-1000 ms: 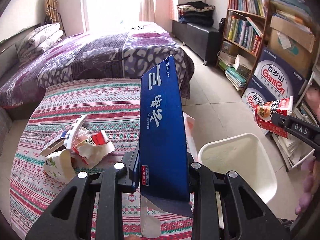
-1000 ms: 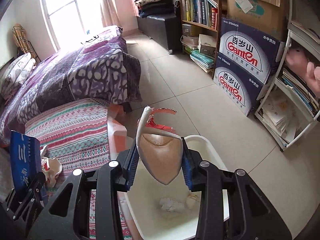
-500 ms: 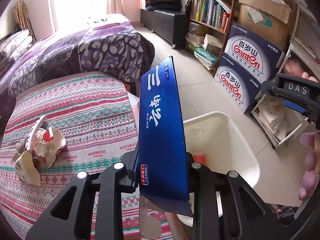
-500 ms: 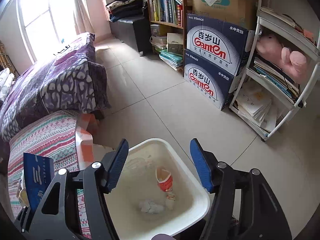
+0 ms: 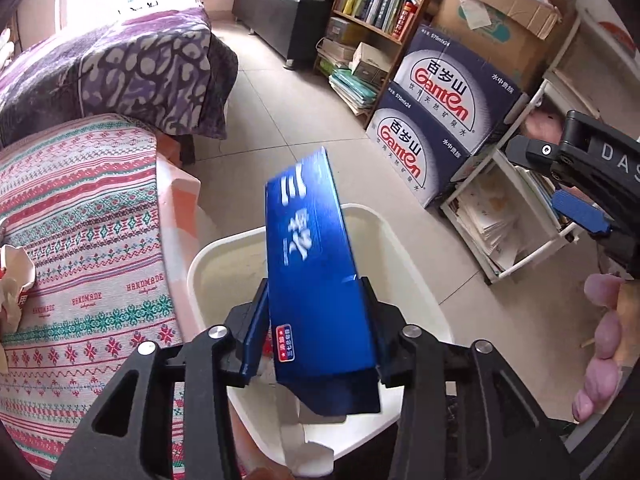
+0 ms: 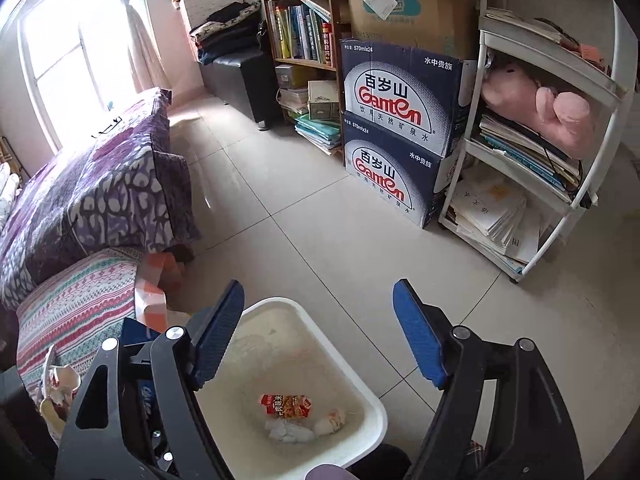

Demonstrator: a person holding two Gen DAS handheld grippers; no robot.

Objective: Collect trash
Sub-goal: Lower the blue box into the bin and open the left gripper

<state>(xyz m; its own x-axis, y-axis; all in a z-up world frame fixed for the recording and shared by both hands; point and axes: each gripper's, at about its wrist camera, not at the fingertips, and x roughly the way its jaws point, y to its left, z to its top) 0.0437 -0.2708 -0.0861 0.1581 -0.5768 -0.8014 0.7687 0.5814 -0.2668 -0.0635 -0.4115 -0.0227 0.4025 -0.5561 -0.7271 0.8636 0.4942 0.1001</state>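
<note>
Your left claw has just been opening around the blue carton, which now sits loosely above the white bin (ready to drop). Your right claw has been opening too and stands spread and empty, its snack wrapper lying inside.

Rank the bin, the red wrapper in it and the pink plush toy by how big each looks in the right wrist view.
1. Bin, largest, though it is nearest the camera.
2. Plush toy, on the white shelf.
3. Red wrapper, smallest.
</note>
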